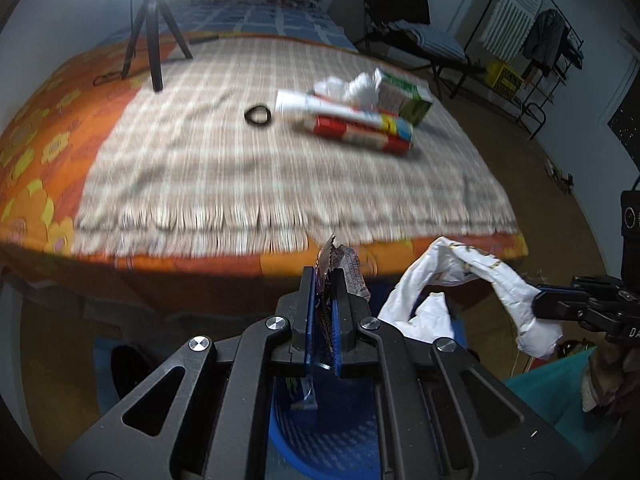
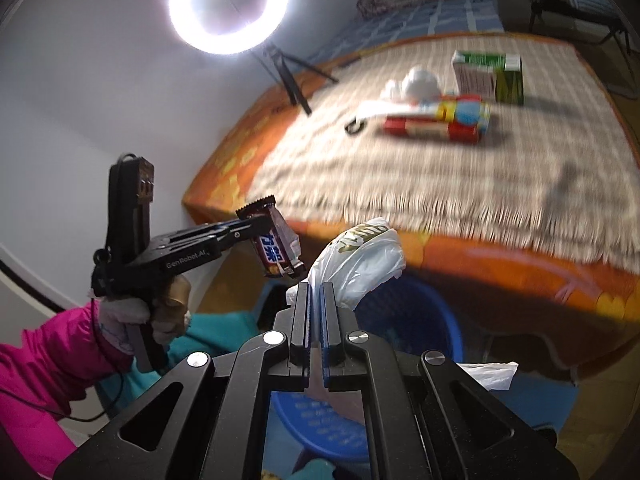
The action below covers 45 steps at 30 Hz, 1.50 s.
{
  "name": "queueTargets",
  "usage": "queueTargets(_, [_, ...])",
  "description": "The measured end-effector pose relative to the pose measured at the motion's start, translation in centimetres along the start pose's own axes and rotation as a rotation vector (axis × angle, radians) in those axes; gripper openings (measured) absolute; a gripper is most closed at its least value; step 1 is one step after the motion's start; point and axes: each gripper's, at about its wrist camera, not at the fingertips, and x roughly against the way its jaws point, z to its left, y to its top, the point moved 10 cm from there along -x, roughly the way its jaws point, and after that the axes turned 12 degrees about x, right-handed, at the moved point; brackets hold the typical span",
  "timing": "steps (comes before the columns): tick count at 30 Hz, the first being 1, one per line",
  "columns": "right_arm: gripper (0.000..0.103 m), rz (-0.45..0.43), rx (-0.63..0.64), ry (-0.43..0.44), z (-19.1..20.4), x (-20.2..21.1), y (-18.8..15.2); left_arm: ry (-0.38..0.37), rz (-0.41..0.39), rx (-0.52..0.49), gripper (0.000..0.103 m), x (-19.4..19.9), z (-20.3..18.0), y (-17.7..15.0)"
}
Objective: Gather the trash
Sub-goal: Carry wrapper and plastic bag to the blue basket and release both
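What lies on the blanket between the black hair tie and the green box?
In the left wrist view, between the hair tie and the green box lie a white tube, crumpled white tissue and a red packet.

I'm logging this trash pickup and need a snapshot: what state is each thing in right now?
Left gripper: shut on the candy wrapper.
Candy wrapper: crumpled, pinched, off the bed.
Right gripper: shut on the plastic bag.
Plastic bag: scrunched, held above the blue bin.
Blue bin: on the floor beside the bed, open-topped.
Boxes: lying on the bed.
Hair tie: flat on the blanket.
Ring light: on.
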Motion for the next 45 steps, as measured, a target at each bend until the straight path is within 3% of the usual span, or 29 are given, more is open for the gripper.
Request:
queueTargets(15, [0.003,0.167,-0.008,-0.001,0.4,-5.0,-5.8,0.067,0.164,-0.047,0.005,-4.1,1.3,-7.3])
queueTargets(38, [0.005,0.279,-0.045,-0.122,-2.7,-6.9,-8.8,0.128,0.279,-0.118,0.006,-6.8,0.9,-11.3])
queueTargets(41, [0.006,0.295,-0.042,-0.135,-2.8,-7.1,-8.9,0.13,0.289,-0.117,0.021,-7.0,0.9,-11.5])
queueTargets(43, [0.006,0.301,-0.042,-0.142,-2.9,-7.2,-8.9,0.132,0.283,-0.116,0.049,-7.0,0.8,-11.6])
queueTargets(45, [0.006,0.305,-0.044,-0.148,-3.0,-7.3,-8.8,0.134,0.265,-0.113,0.054,-6.9,0.8,-11.3])
